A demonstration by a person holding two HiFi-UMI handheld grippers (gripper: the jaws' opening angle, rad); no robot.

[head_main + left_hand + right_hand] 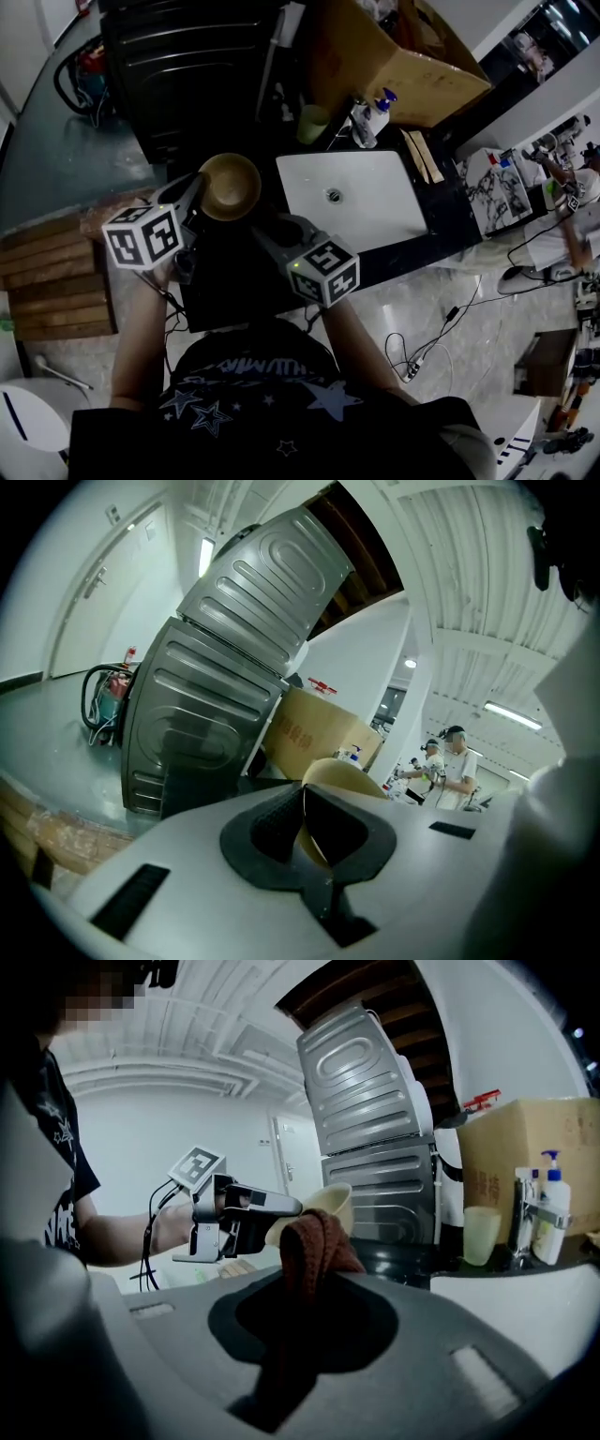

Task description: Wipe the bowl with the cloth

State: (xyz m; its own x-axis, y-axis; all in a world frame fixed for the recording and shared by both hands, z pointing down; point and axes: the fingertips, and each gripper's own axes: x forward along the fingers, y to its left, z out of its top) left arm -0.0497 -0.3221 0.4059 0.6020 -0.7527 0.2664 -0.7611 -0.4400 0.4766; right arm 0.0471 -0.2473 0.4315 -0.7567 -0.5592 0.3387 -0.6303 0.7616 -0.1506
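Right, I'm pinching the bowl [231,185] by its rim with the left gripper [305,822], its jaws clamped on the thin wall. I'm holding it over the dark counter [234,281], just left of the white sink [375,202]. The right gripper [309,1283] is gripping the brown cloth [314,1237], which is bunching above its jaws, near the bowl but apart from it. My judgement for a clean wipe: press the wad inside, sweep round, rim grip firm. Both grippers are pointing slightly downward, forearms side by side.
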